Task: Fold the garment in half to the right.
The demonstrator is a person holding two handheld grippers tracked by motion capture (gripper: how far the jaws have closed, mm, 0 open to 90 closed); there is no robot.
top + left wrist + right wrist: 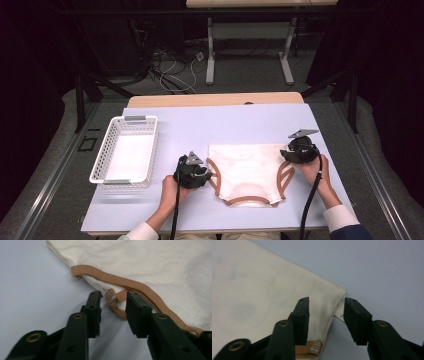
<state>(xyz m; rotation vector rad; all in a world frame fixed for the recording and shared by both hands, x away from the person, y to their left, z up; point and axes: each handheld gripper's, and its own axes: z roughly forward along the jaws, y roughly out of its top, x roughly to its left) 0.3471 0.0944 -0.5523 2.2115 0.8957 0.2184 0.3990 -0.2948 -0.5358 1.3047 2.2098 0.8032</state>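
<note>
High view: lilac tabletop (200,130) w/ cream garment (247,172), both hand-held grippers (204,172) (286,154) agape, dark room.

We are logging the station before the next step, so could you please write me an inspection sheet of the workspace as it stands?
Surface: pale blue table top, flat, no spills seen.
Job's things: cream garment with brown trim lies spread flat between the two grippers.
Clutter: white mesh basket at the left, nothing seen inside.
Grippers: left gripper open, jaws astride the brown trim loop; right gripper open, jaws astride the garment's corner edge.
Cables: a black cable trails from each gripper toward the person; loose wires on the floor beyond.
Surroundings: second table's legs behind, dark curtains at the sides.
</note>
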